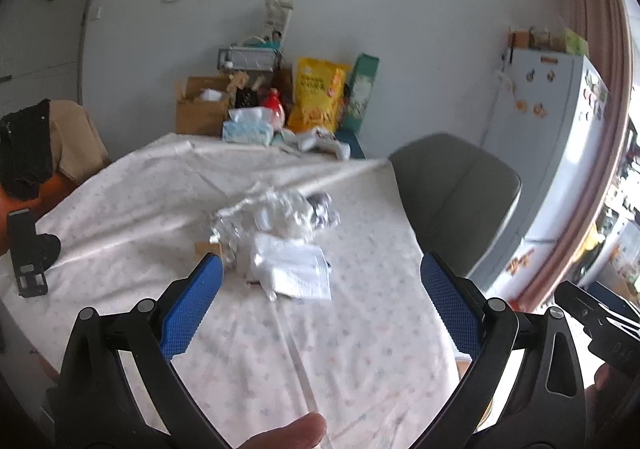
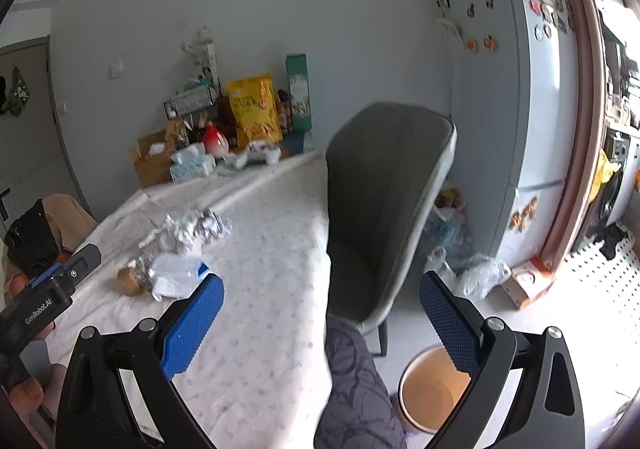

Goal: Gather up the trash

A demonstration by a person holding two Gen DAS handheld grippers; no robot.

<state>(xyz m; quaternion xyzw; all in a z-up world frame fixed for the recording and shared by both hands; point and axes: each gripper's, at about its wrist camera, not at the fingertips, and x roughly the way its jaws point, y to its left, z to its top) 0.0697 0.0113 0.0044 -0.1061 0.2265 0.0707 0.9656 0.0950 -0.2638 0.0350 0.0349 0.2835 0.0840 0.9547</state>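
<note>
Loosely heaped at the centre of the left wrist view lies the trash: a crumpled silver foil wad (image 1: 240,225), scrunched white tissue and plastic wrap (image 1: 292,215), a flat white paper packet (image 1: 296,269) nearest the camera, and a small brown cardboard scrap (image 1: 208,249) at the heap's left edge. All of it rests on the pale dotted tablecloth (image 1: 320,349). The left gripper (image 1: 320,305) hangs above the cloth just short of the heap, its blue pads spread wide with nothing between them. The right gripper (image 2: 320,317) is likewise spread and empty, lower middle of its view, over the table edge; a round bin with a tan inside (image 2: 432,393) stands on the floor at lower right. Everything in the heap looks light, soft and crushable; foil should hold a pinch well, while the flat packet may slide, so its raised, curled corner seems the best place to take hold.
</note>
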